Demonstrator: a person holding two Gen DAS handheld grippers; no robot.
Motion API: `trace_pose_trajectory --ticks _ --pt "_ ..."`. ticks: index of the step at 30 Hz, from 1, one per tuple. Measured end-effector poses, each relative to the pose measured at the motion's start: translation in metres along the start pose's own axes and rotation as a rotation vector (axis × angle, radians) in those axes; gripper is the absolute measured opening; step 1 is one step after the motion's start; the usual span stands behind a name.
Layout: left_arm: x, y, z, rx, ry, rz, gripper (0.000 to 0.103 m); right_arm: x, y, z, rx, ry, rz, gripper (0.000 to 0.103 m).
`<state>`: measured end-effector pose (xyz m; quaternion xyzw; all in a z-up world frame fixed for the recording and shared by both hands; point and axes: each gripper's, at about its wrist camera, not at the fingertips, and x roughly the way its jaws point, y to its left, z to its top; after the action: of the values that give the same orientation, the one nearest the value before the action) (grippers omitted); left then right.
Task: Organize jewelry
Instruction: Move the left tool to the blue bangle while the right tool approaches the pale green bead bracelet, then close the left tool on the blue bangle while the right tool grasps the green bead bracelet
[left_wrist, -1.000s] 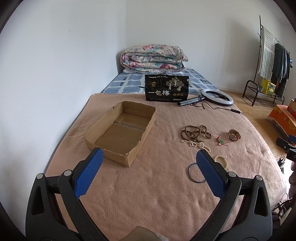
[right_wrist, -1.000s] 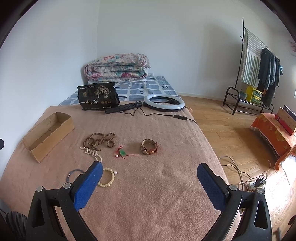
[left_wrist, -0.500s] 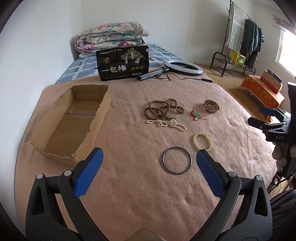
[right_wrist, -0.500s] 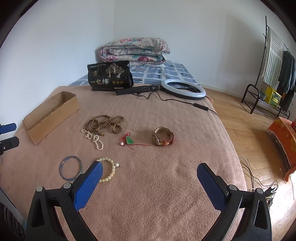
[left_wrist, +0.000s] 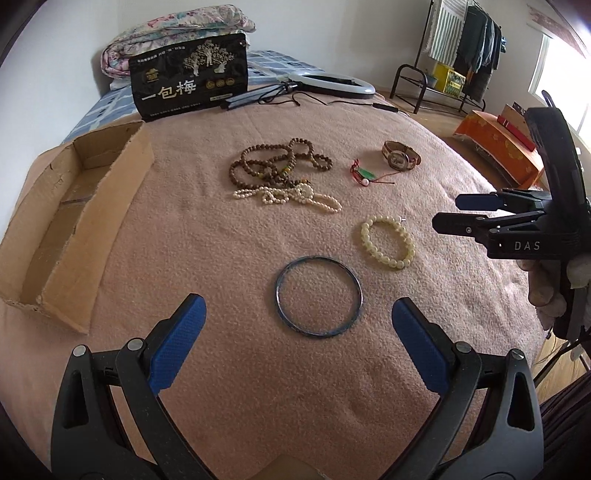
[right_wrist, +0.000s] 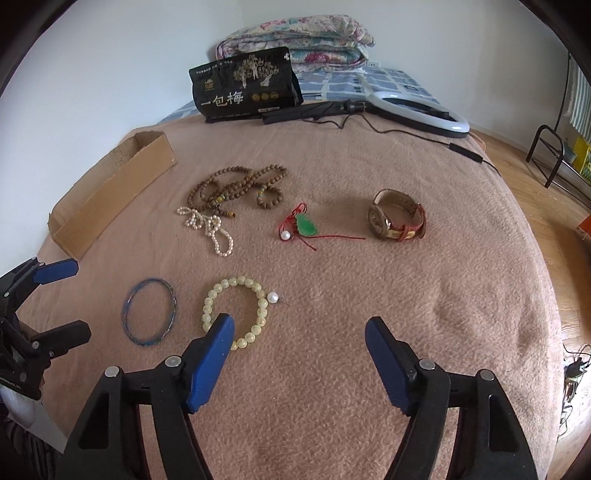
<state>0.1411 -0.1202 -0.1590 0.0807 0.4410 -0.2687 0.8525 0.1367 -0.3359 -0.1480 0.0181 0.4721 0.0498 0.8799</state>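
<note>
Both grippers (left_wrist: 297, 314) (right_wrist: 299, 328) tilt down over jewelry, right jaws closing.

Jewelry laid out flat on pink blanket (left_wrist: 221, 387), pieces apart. Blue bangle (left_wrist: 318, 296) nearest, thin ring. Just right of it, pale bead bracelet (left_wrist: 387, 241) (one white pearl dangling off its rim). Farther back: brown bead necklace (left_wrist: 275, 161), looped in a heap, touching white pearl strand (left_wrist: 291, 195) in front. To their right, green pendant (right_wrist: 306, 225) on red cord, then wristwatch (right_wrist: 396, 215), strap closed, on its side. Open cardboard box (left_wrist: 74, 225) at left.
</note>
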Motion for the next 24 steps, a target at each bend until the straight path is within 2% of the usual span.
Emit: trace_pose_trajectory --ticks 5,12,16,20,24 --pt "0.02 -0.011 -0.001 0.047 0.023 0.014 0.103 0.017 0.003 -0.001 0.007 0.046 0.017 0.06" --pt "0.038 -0.02 -0.002 0.074 0.033 0.059 0.103 0.028 0.005 0.001 0.014 0.075 0.021 0.054" --pt "0.047 -0.025 -0.002 0.095 0.028 0.114 0.103 0.033 0.007 0.001 0.02 0.085 0.025 0.05" --pt "0.054 -0.021 -0.002 0.063 0.036 0.145 0.103 0.037 0.008 0.001 0.028 0.097 0.034 0.047" --pt "0.059 -0.017 -0.001 0.046 0.047 0.143 0.103 0.039 0.011 0.001 0.032 0.104 0.043 0.046"
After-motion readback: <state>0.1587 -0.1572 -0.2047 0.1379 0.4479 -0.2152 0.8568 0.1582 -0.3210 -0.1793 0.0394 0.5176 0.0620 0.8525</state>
